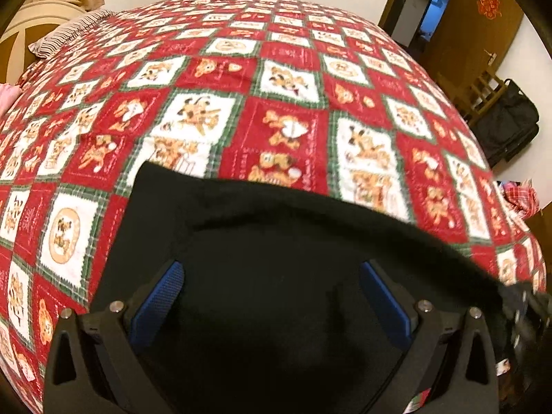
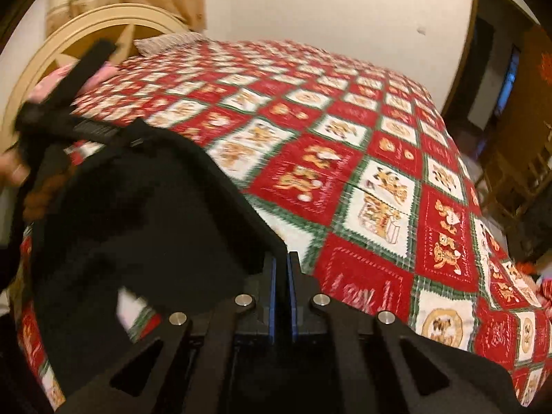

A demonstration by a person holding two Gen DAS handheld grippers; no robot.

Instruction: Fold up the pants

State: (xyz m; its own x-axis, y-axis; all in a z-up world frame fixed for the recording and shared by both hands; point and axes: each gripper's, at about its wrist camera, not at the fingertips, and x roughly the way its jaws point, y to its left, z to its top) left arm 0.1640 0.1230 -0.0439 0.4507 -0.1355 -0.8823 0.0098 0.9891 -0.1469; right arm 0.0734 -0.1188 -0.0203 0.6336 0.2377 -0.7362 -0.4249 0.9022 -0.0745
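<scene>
My right claw (image 2: 281,269) is closed, its blue pads nearly meeting, with a corner of the pants (image 2: 138,214) running up to its tips; I judge that corner pinched, though the dark cloth hides the exact bite. My left claw (image 1: 272,296) stands wide open over the pants (image 1: 262,241), the cloth under and between its fingers but neither pad (image 1: 162,296) pressing on it. The pants lie at the near edge of the bed (image 2: 362,172), a black heap on the red and white quilt, their far hem bowing toward the middle of the bed. To do this fold well I should get the left claw shut on the matching corner before I lift, keep both corners level, and carry the edge toward the middle of the bed without letting it sag or twist. The pictures are blurred, so I should slow down. The rest of the bed is free for laying the cloth out. A pillow (image 1: 65,31) lies at the head of the bed, well apart from the pants, and a dark bag (image 1: 507,127) and a door (image 1: 472,34) stand beyond the far side of the bed; none is in my way.
</scene>
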